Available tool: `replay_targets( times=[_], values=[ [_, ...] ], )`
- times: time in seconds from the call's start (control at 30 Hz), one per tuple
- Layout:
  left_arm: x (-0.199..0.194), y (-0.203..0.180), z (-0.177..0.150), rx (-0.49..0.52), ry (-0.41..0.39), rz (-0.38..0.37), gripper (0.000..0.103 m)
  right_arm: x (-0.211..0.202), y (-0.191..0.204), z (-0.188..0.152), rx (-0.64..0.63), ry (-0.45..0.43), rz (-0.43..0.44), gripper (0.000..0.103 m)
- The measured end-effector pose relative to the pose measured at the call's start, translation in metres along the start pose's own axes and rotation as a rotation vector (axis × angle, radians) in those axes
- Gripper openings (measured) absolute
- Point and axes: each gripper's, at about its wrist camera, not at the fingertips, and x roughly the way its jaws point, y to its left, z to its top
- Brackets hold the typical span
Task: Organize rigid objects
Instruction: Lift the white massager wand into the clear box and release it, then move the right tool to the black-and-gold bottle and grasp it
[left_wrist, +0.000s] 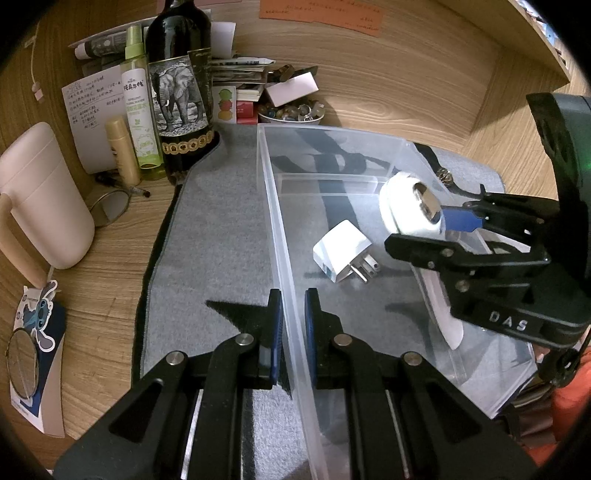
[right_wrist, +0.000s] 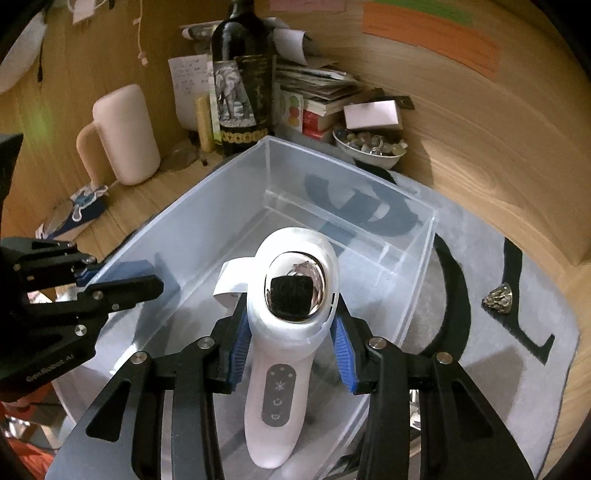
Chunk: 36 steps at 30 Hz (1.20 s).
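A clear plastic bin (left_wrist: 332, 128) stands on a grey mat (left_wrist: 221, 229). My left gripper (left_wrist: 293, 332) is shut on the bin's left wall near its front. It shows at the left of the right wrist view as well (right_wrist: 142, 277). My right gripper (right_wrist: 291, 343) is shut on a white handheld device (right_wrist: 291, 321) with a chrome head, gripping its neck and holding it tilted over the bin (right_wrist: 207, 206). In the left wrist view the device (left_wrist: 402, 206) hangs above the bin's right side in the right gripper (left_wrist: 424, 229). A white plug adapter (left_wrist: 341, 249) lies on the bin floor, and part of it (right_wrist: 229, 280) shows behind the device.
A dark bottle with an elephant label (left_wrist: 181, 92), a green spray bottle (left_wrist: 138, 107) and a pink mug (left_wrist: 44, 195) stand left of the bin. A bowl of beads (right_wrist: 369, 147) and stacked books (right_wrist: 321, 92) sit behind it. A small metal ornament (right_wrist: 498, 297) lies on the mat to the right.
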Motion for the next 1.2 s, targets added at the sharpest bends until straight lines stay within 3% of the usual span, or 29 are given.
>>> replay_targets(
  times=[0.4, 0.77, 1.2],
  values=[
    [0.0, 0.001, 0.0, -0.001, 0.0, 0.0, 0.01, -0.024, -0.002, 0.003, 0.007, -0.073, -0.009, 0.043],
    [0.0, 0.002, 0.0, 0.004, 0.001, 0.005, 0.01, -0.08, -0.016, 0.005, 0.036, -0.242, -0.081, 0.079],
    [0.0, 0.002, 0.0, 0.004, 0.001, 0.006, 0.01, -0.122, -0.059, -0.02, 0.135, -0.31, -0.212, 0.081]
  ],
)
